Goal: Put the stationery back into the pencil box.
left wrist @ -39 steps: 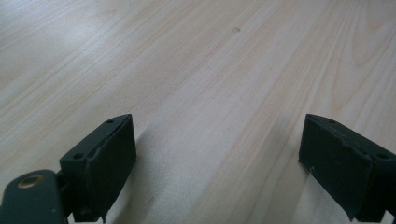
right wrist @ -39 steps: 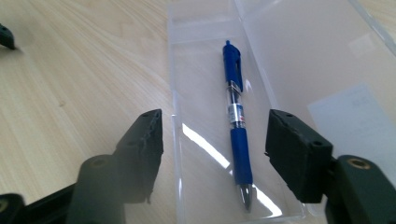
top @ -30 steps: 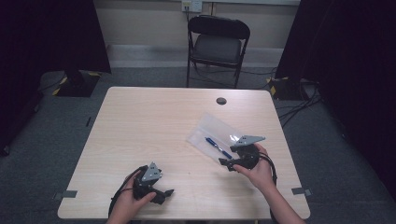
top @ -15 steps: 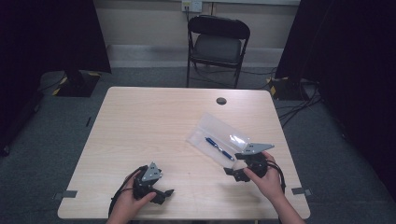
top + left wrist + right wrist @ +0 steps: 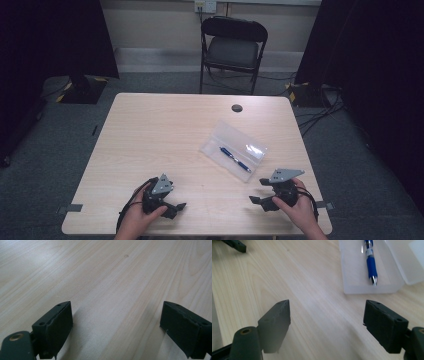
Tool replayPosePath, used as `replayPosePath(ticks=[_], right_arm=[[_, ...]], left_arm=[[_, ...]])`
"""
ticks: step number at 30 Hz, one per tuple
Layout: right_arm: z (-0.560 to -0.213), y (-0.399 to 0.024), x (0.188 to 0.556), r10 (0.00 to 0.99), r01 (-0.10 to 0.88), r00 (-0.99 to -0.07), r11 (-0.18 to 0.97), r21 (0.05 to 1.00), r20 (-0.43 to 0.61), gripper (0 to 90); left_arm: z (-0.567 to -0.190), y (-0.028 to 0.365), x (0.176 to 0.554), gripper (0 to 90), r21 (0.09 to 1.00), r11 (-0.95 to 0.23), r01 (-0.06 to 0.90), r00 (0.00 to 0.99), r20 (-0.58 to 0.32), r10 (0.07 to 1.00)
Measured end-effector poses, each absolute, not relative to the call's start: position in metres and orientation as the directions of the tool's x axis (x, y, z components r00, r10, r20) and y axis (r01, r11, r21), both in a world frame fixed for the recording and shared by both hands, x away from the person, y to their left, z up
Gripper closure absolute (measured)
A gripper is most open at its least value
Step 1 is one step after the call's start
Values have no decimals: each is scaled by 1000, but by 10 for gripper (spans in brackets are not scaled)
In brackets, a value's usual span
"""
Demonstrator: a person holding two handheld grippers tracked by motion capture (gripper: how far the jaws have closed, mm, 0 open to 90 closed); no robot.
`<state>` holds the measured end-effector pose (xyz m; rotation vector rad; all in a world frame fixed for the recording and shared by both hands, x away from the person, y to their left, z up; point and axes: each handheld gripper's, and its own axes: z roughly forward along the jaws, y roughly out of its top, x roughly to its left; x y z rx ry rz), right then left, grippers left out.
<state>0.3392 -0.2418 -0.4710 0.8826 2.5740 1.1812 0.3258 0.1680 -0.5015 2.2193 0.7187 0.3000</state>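
A clear plastic pencil case (image 5: 250,145) lies open on the wooden table (image 5: 160,135), right of centre, with a blue pen (image 5: 234,159) in its tray. My right gripper (image 5: 258,191) is held near the front right edge, below the case and apart from it, jaws open and pointing left. In the right gripper view the right gripper (image 5: 327,303) has bare wood between its jaws, and the pen (image 5: 370,261) lies in the case (image 5: 352,277) ahead. My left gripper (image 5: 176,209) rests open at the front left, and in its own view the left gripper (image 5: 116,305) has nothing between its jaws.
A black folding chair (image 5: 234,47) stands behind the table. A dark round grommet (image 5: 236,108) sits near the table's far edge. Cables (image 5: 320,107) run on the floor at the right. Part of the left gripper (image 5: 235,245) shows in the right gripper view.
My right gripper has drawn back from the case toward the front edge and a little to the right. The left gripper, case and pen have stayed put.
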Motion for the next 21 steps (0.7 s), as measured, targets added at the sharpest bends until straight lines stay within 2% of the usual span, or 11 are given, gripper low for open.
replayPosePath(ticks=[8, 16, 21], right_arm=[[-489, -254, 335, 594, 453, -802, 541, 709, 58, 217], [-499, -258, 335, 584, 397, -812, 537, 744, 11, 207], [-499, -259, 335, 582, 396, -813, 536, 745, 13, 207]], left_arm=[[-501, 168, 326, 106, 736, -546, 400, 813, -11, 582], [-502, 168, 326, 106, 736, -545, 401, 813, -11, 583], [-502, 168, 326, 106, 736, -545, 401, 812, -11, 583]])
